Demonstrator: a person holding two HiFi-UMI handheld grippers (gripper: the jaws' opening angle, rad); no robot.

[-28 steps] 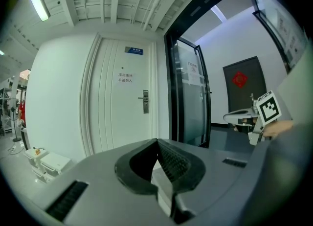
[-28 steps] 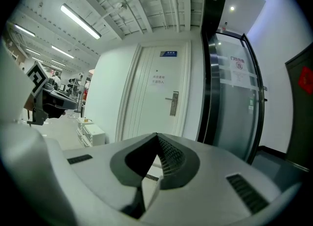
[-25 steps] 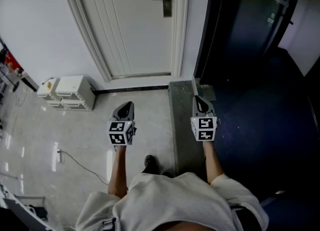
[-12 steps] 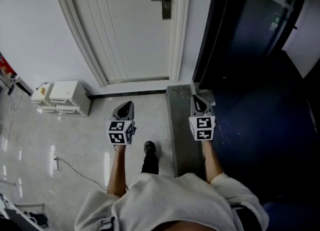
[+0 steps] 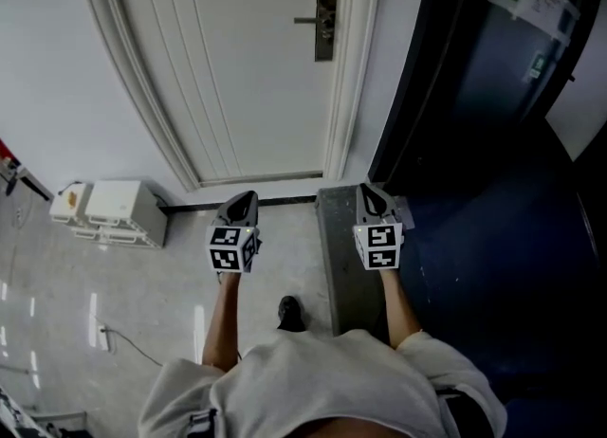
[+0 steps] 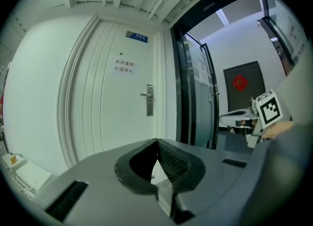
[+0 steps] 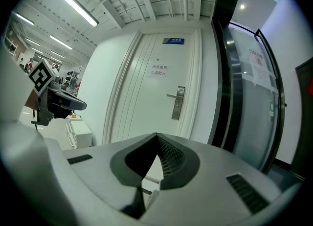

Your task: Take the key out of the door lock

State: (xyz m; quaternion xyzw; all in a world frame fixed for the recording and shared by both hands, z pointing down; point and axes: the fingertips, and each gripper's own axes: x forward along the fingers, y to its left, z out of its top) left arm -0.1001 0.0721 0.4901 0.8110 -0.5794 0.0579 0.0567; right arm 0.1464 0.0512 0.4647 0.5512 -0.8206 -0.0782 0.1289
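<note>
**Head view, left to right.** A white cabinet (image 5: 114, 210) stands on the floor against the wall at the far left. The left gripper (image 5: 242, 201) is held low over the floor, its jaws pressed together with nothing between them. Beyond it is the white door (image 5: 256, 76), which is closed. The lock (image 5: 325, 23), a metal plate with a lever handle, sits near the door's right edge. The key is too small to make out in any view. The right gripper (image 5: 372, 194), over the grey sill (image 5: 343, 265), also has its jaws pressed together and empty. A dark glass doorway (image 5: 474, 95) fills the right side.

**Change.** Over the last second the door has come to fill more of the view. The lock has slid down from the top edge, and the cabinet has shifted toward the lower left. A shoe (image 5: 289, 311) shows between the arms. This reads as the person walking up to the door.

**Stage.** The task is judged to be in its approach. Both grippers are well apart from the lock, and one must spread its jaws before the key can be pinched.
</note>
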